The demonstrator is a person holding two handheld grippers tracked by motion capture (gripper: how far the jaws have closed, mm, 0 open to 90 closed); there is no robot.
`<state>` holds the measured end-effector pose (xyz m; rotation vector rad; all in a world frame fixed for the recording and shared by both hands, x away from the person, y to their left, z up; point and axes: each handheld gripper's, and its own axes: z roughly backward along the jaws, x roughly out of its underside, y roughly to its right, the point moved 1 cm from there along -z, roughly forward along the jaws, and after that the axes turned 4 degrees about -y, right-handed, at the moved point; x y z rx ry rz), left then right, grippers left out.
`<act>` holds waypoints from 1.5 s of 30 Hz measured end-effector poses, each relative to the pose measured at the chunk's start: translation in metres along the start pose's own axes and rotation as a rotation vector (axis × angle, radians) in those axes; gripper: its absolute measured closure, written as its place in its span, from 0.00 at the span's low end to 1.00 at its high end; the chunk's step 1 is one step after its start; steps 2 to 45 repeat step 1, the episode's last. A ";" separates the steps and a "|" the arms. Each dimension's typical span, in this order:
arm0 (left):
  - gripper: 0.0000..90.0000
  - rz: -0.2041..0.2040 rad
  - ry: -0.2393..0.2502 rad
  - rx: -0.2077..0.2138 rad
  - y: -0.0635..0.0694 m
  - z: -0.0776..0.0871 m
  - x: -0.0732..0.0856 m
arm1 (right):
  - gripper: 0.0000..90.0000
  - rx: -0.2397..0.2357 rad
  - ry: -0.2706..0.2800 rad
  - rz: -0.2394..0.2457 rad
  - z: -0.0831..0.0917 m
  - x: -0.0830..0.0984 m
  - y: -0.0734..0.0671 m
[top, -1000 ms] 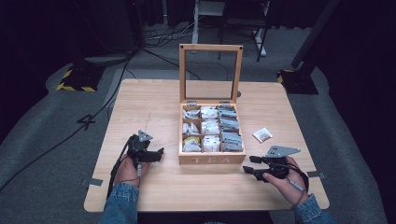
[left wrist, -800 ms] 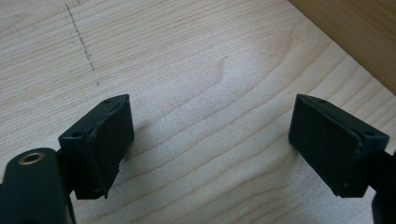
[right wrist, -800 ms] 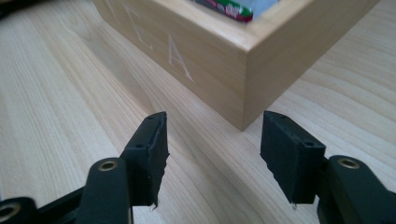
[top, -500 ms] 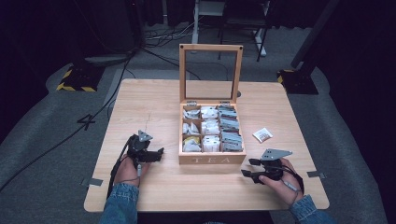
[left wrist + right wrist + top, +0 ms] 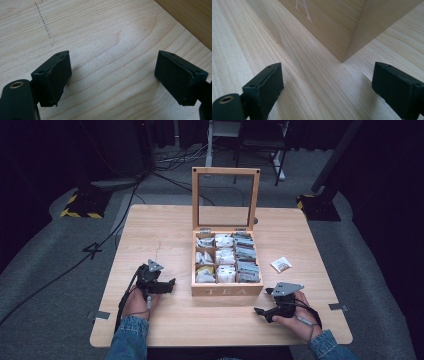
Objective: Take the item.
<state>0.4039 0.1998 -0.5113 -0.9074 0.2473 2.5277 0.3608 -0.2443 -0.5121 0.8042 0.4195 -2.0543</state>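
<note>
High view had both grippers, left (image 5: 170,283) & right (image 5: 259,311), jaws apart & empty by the tea box (image 5: 227,290); right's jaws, just opened, could've bumped its corner.

Tea box (image 5: 332,27) cropped by frame

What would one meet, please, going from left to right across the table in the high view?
Left gripper → tea box → right gripper → loose tea bag.
</note>
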 end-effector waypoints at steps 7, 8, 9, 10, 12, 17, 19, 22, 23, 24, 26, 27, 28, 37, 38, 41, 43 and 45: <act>0.16 0.000 0.000 0.000 0.000 0.000 0.000 | 0.12 0.000 0.000 0.000 0.000 0.000 0.000; 0.16 0.000 0.000 0.000 0.000 0.000 0.000 | 0.12 0.000 0.000 0.000 0.000 0.000 0.000; 0.16 0.000 0.000 0.000 0.000 0.000 0.000 | 0.12 0.000 0.000 0.000 0.000 0.000 0.000; 0.16 0.000 0.000 0.000 0.000 0.000 0.000 | 0.12 0.000 0.000 0.000 0.000 0.000 0.000; 0.16 0.000 0.000 0.000 0.000 0.000 0.000 | 0.12 0.000 0.000 0.000 0.000 0.000 0.000; 0.16 0.000 0.000 0.000 0.000 0.000 0.000 | 0.12 0.000 0.000 0.000 0.000 0.000 0.000; 0.16 0.000 0.000 0.000 0.000 0.000 0.000 | 0.12 0.000 0.000 0.000 0.000 0.000 0.000; 0.16 0.000 0.000 0.000 0.000 0.000 0.000 | 0.12 0.000 0.000 0.000 0.000 0.000 0.000; 0.16 0.000 0.000 0.000 0.000 0.000 0.000 | 0.12 0.000 0.000 0.000 0.000 0.000 0.000; 0.16 0.000 0.000 0.000 0.000 0.000 0.000 | 0.12 0.000 0.000 0.000 0.000 0.000 0.000; 0.16 0.000 0.000 0.000 0.000 0.000 0.000 | 0.12 0.000 0.000 0.000 0.000 0.000 0.000; 0.16 0.000 0.000 0.000 0.000 0.000 0.000 | 0.12 0.000 0.000 0.000 0.000 0.000 0.000; 0.16 0.000 0.000 0.000 0.000 0.000 0.000 | 0.12 0.000 0.000 0.000 0.000 0.000 0.000; 0.16 0.000 0.000 0.000 0.000 0.000 0.000 | 0.12 0.000 0.000 0.000 0.000 0.000 0.000; 0.16 0.000 0.000 0.000 0.000 0.000 0.000 | 0.12 0.000 0.000 0.000 0.000 0.000 0.000; 0.16 0.000 0.000 0.000 0.000 0.000 0.000 | 0.12 0.000 0.000 0.000 0.000 0.000 0.000; 0.16 0.000 0.000 0.000 0.000 0.000 0.000 | 0.12 0.000 0.000 0.000 0.000 0.000 0.000; 0.16 0.000 0.000 0.000 0.000 0.000 0.000 | 0.12 0.000 0.000 0.000 0.000 0.000 0.000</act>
